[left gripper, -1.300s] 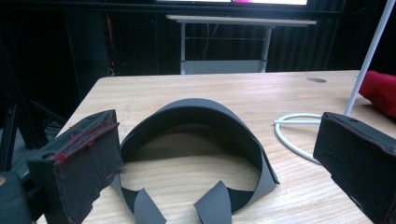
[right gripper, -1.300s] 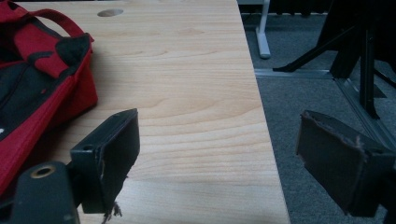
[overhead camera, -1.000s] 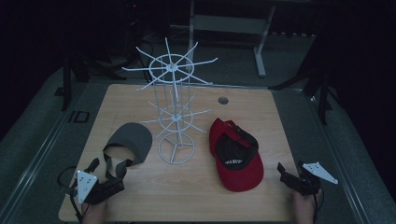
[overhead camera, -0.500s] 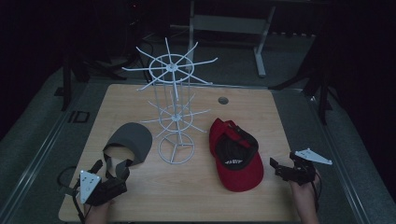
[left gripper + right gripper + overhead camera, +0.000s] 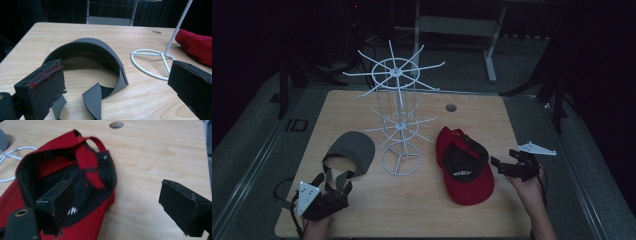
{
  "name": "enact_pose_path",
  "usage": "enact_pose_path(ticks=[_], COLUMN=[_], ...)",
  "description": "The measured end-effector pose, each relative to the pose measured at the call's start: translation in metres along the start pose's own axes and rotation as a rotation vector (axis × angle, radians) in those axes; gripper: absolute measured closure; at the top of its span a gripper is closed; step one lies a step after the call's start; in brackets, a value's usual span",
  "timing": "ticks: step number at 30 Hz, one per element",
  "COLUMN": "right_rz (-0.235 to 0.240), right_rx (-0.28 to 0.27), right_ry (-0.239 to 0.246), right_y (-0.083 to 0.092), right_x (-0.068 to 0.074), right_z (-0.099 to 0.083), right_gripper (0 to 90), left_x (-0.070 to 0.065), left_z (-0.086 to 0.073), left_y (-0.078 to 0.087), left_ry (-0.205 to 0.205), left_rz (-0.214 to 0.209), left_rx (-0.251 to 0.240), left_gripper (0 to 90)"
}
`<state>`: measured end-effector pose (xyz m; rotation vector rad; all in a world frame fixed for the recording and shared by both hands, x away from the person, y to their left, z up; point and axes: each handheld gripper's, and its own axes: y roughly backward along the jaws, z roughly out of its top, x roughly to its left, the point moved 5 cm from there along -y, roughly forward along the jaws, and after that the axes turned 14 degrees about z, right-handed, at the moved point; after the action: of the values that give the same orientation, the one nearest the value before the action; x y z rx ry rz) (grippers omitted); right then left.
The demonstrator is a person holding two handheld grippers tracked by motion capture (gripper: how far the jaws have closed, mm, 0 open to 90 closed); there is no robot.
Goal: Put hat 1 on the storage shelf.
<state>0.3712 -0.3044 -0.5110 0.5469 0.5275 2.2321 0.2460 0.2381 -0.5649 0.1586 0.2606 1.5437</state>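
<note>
Approaching with both jaw pairs wide, we centre the right gripper (image 5: 504, 166) on the rim of the red cap (image 5: 464, 167) near the table's (image 5: 492, 112) right edge and the left gripper (image 5: 334, 182) on the grey visor (image 5: 352, 150) strap.

The room is dim; the high view is dark and grainy, and beyond the wooden table (image 5: 412, 200) everything sinks to near black. Light falls from above, so the grey visor (image 5: 100, 57) casts a soft shadow inside its curve. Both gripper views are brighter, with warm wood tones. The near black jaws look soft and out of focus, and the red cap (image 5: 50, 195) is slightly blurred.
</note>
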Motion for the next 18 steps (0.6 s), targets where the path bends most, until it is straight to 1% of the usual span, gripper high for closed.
enact_pose_path(ticks=[1, 2, 3, 5, 7, 9, 11, 12, 13, 15, 18], right_rz=[0.012, 0.011, 0.025, 0.03, 0.052, 0.058, 0.054, 0.056, 0.051, 0.054, 0.058], right_rx=[0.009, 0.009, 0.016, 0.03, 0.042, 0.061, 0.076, 0.089, 0.093, 0.102, 0.129], right_ry=[0.006, 0.012, 0.018, 0.033, 0.038, 0.056, 0.067, 0.076, 0.083, 0.095, 0.104], right_y=[-0.004, -0.008, -0.013, -0.022, -0.031, -0.042, -0.05, -0.056, -0.06, -0.067, -0.08], right_x=[0.001, 0.001, 0.002, 0.003, 0.004, 0.004, 0.003, 0.003, 0.003, 0.003, 0.004], right_z=[0.002, 0.004, 0.006, 0.009, 0.011, 0.014, 0.015, 0.016, 0.016, 0.017, 0.016], right_gripper=[13.0, 13.7, 13.7, 14.4, 14.6, 16.4, 17.5, 17.7, 19.2, 19.5, 19.9], left_x=[0.0, 0.001, 0.001, 0.0, -0.001, -0.003, -0.005, -0.006, -0.006, -0.006, -0.006], left_z=[0.0, 0.0, 0.001, 0.0, 0.0, -0.001, -0.001, -0.001, 0.0, 0.0, 0.0], left_y=[0.0, 0.0, 0.0, 0.001, 0.0, 0.0, 0.002, 0.003, 0.004, 0.005, 0.005], left_ry=[0.004, 0.005, 0.007, 0.0, -0.008, -0.014, -0.028, -0.038, -0.042, -0.041, -0.05], left_rz=[0.0, -0.001, -0.002, 0.002, 0.0, -0.014, -0.056, -0.064, -0.056, -0.066, -0.065], left_rx=[0.0, -0.001, -0.002, -0.003, 0.002, 0.019, 0.031, 0.029, 0.018, 0.014, 0.015], left_gripper=[1.2, 1.2, 1.2, 1.2, 1.2, 1.3, 1.3, 1.2, 1.2, 1.2, 1.2])
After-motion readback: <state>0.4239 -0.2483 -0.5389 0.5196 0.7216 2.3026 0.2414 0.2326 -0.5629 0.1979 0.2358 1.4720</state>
